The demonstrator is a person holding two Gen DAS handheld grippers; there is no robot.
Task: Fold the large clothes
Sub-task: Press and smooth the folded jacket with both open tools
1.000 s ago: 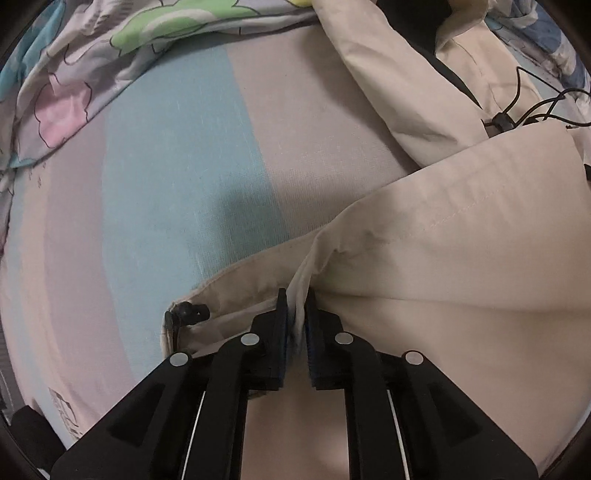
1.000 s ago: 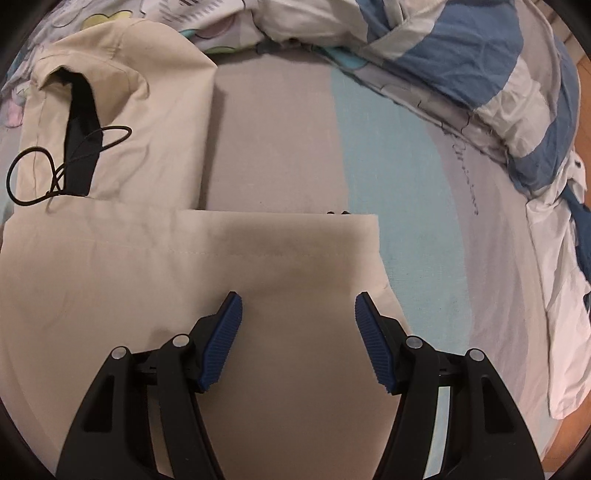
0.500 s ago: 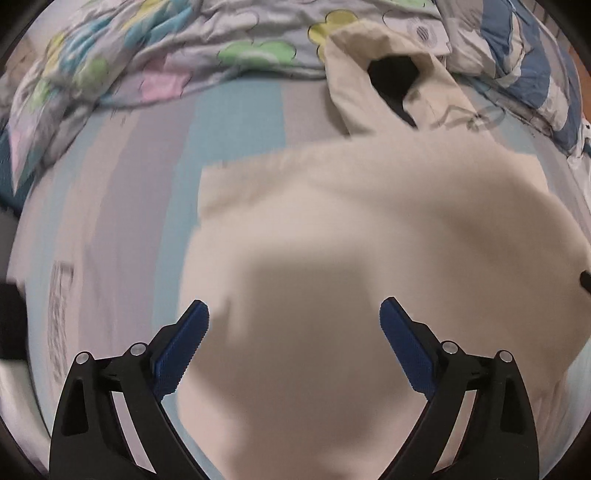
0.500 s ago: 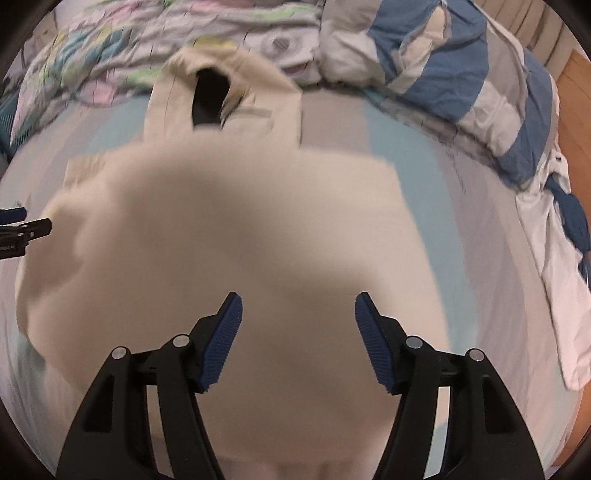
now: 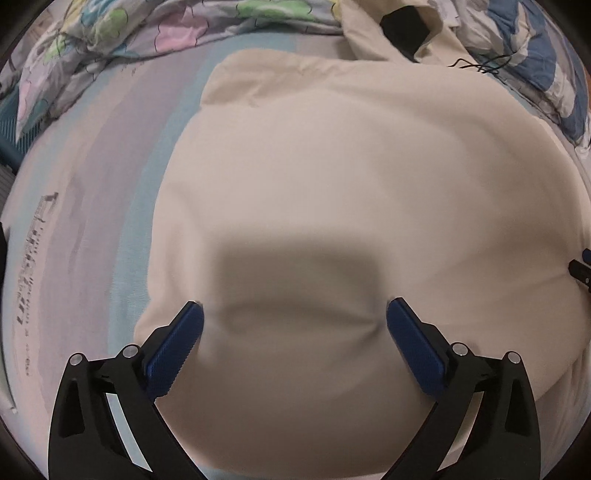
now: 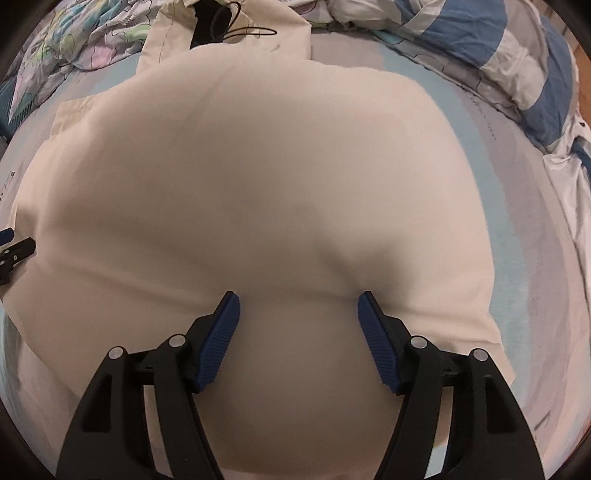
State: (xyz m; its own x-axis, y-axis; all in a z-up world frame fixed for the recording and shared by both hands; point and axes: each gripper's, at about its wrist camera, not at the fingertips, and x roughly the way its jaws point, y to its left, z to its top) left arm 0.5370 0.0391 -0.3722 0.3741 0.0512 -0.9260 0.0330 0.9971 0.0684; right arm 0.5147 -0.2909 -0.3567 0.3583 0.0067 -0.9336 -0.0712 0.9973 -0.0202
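Observation:
A cream hooded jacket (image 5: pixel 332 166) lies spread on the pastel striped bed sheet (image 5: pixel 92 221), its hood (image 5: pixel 402 29) with dark lining at the far end. My left gripper (image 5: pixel 294 306) points down over the jacket's near left part. Its jaws are opening wide, with only a low wrinkle of cloth between the tips. In the right wrist view the jacket (image 6: pixel 258 166) fills the middle. My right gripper (image 6: pixel 298 297) hangs over its near part, jaws opening, a soft fold ridge running between the tips without being pinched. A black drawstring (image 6: pixel 251 31) lies on the hood.
A floral quilt (image 5: pixel 110 33) is bunched at the far left. A blue, grey and white striped duvet (image 6: pixel 498 55) lies at the far right, with a white cloth (image 6: pixel 569 177) below it. Bare sheet shows on both sides of the jacket.
My left gripper has let go of the jacket's edge and opened wide. Both grippers have drawn back toward the near end, so more of the jacket shows.

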